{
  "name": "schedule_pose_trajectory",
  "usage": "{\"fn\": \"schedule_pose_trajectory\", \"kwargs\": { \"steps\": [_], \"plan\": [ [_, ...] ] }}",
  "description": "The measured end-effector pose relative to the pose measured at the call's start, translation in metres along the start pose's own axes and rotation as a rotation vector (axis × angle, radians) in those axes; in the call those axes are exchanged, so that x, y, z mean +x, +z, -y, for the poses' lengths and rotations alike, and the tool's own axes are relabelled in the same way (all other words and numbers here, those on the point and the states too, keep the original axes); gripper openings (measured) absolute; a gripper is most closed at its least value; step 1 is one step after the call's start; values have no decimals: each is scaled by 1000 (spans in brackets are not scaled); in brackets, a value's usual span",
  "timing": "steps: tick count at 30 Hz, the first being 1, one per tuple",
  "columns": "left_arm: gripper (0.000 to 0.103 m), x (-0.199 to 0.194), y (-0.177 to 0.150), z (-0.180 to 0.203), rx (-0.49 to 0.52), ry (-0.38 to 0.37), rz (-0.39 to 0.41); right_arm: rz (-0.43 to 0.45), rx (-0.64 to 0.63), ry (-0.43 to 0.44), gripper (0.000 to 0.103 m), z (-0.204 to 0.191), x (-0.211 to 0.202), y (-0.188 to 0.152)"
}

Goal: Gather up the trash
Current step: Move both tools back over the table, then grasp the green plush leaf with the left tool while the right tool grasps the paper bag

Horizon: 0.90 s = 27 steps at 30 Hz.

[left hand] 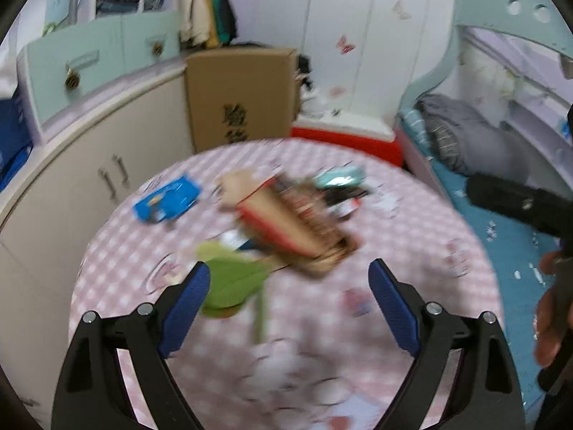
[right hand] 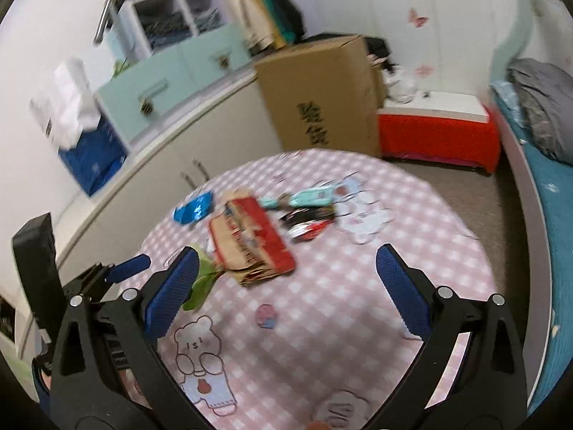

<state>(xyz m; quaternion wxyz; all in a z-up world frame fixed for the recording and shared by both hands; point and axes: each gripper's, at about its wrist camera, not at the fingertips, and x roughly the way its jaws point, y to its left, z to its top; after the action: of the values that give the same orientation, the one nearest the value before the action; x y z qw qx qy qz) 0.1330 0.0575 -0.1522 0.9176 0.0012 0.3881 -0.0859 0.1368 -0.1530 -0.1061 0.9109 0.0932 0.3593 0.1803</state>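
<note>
Trash lies on a round table with a pink checked cloth (left hand: 412, 236) (right hand: 358, 286). A flattened red and brown cardboard box (left hand: 297, 229) (right hand: 254, 243) is in the middle. A green wrapper (left hand: 229, 283) (right hand: 202, 279) lies in front of it, a blue packet (left hand: 166, 199) (right hand: 193, 209) at the left, a teal packet (left hand: 338, 175) (right hand: 311, 195) and a black and red wrapper (left hand: 345, 202) (right hand: 308, 222) behind. My left gripper (left hand: 289, 286) is open and empty above the green wrapper. My right gripper (right hand: 288, 272) is open and empty above the table.
A tall cardboard carton (left hand: 243, 93) (right hand: 322, 96) and a red and white box (left hand: 354, 139) (right hand: 437, 132) stand on the floor behind the table. A beige cabinet (left hand: 89, 165) with teal drawers is at the left. A bed (left hand: 501, 215) with blue bedding is at the right.
</note>
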Motion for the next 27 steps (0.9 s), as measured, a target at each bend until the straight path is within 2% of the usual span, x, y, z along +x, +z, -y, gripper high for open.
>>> {"fn": "schedule_pose_trajectory", "kwargs": {
  "steps": [3,8,9,11,14,16,20,21,22,23,25,27],
  "plan": [
    [88,20,-7,-21,-8,-6,-48,-40,-37,4,97,-14,24,0],
    [87,62,-12,-34,24,-7,-121,-104,-68,23,97,-30,60,-1],
    [75,72,-13,-38,21,-1,-138,-115,-77,22,97,-32,66,-1],
    [57,77,-13,-42,35,28,-134,-139,-99,16,97,-37,79,0],
    [43,72,-12,-49,22,-17,-130,-172,-155,12,97,-47,98,-1],
    [39,70,-13,-53,12,-21,-128,-191,-187,-2,97,-54,115,0],
    [40,64,-17,-56,0,-12,-125,-220,-240,-21,97,-65,149,-4],
    [49,64,-17,-56,6,7,-123,-234,-255,-30,86,-67,155,-7],
    [56,65,-17,-57,11,30,-124,-241,-258,-27,70,-67,158,-9],
    [69,64,-17,-57,14,44,-120,-238,-253,-35,70,-65,159,-12],
    [70,64,-15,-58,18,51,-113,-211,-239,-4,60,-62,149,-13],
    [70,68,-13,-58,19,36,-122,-192,-226,23,54,-59,137,-10]
  ]
}}
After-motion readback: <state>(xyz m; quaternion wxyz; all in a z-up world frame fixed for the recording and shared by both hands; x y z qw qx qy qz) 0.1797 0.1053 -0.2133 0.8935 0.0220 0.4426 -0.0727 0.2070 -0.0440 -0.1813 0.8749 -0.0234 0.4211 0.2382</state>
